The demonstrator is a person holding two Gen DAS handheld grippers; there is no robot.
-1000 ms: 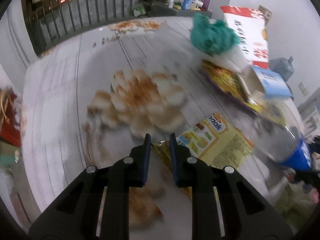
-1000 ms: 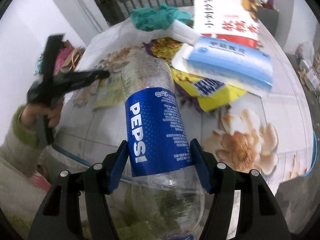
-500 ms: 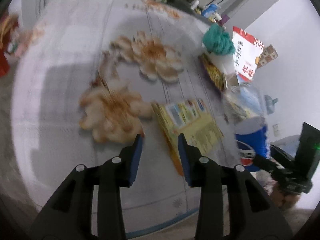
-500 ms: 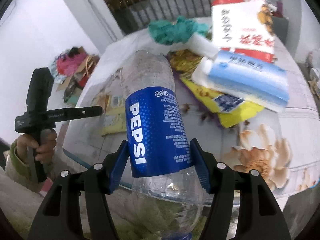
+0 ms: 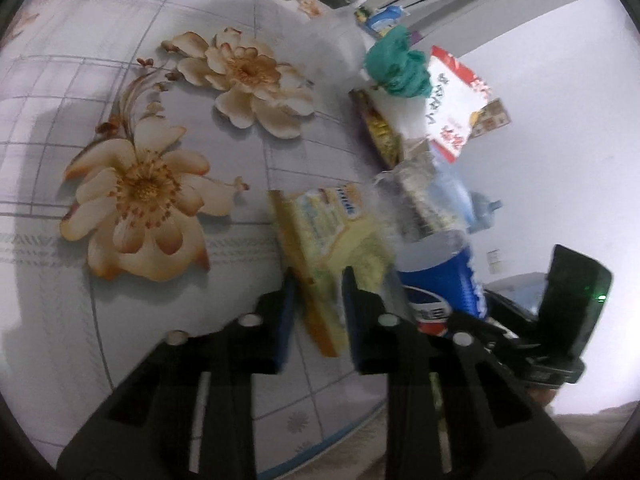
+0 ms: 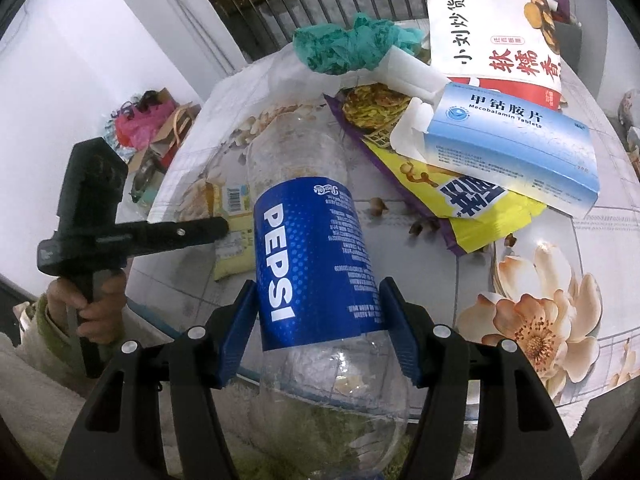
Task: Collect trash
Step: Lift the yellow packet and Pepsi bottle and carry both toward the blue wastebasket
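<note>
Step in hand: trash collection, mid-way, with both grippers engaged at the near edge of the surface [image 5: 120,320].

Right gripper [image 6: 320,332]: its fingers are clamping the empty Pepsi bottle [image 6: 316,264] across the blue label. The bottle is being held clear above the near edge, base toward the camera. This grasp is unchanged from the earlier frames.

Left gripper [image 5: 318,312]: its fingers are straddling the near end of the flat yellow snack wrapper [image 5: 324,248], which is lying on the surface just beside the bottle. The jaws have just been closing, after standing wider half a second ago, and the wrapper's edge is between them. Blur prevents confirming that the pads are pressing on it; a grasp appears to be forming but is not verified.

Changes noted: a second ago the left gripper was nearly closed over the wrapper's corner with the bottle lying alongside; the view is now rolled and the wrapper sits squarely between the fingers.

Remaining items: a blue tablet box [image 6: 516,148], a yellow-and-purple snack bag [image 6: 472,204], a red-and-white bag [image 6: 496,28] and a teal crumpled wad [image 6: 348,46] are piled toward the far edge, well apart from both grippers.

Next move, in my judgement: secure the thin wrapper firmly before lifting, since it could slip, then carry both items off the surface.
</note>
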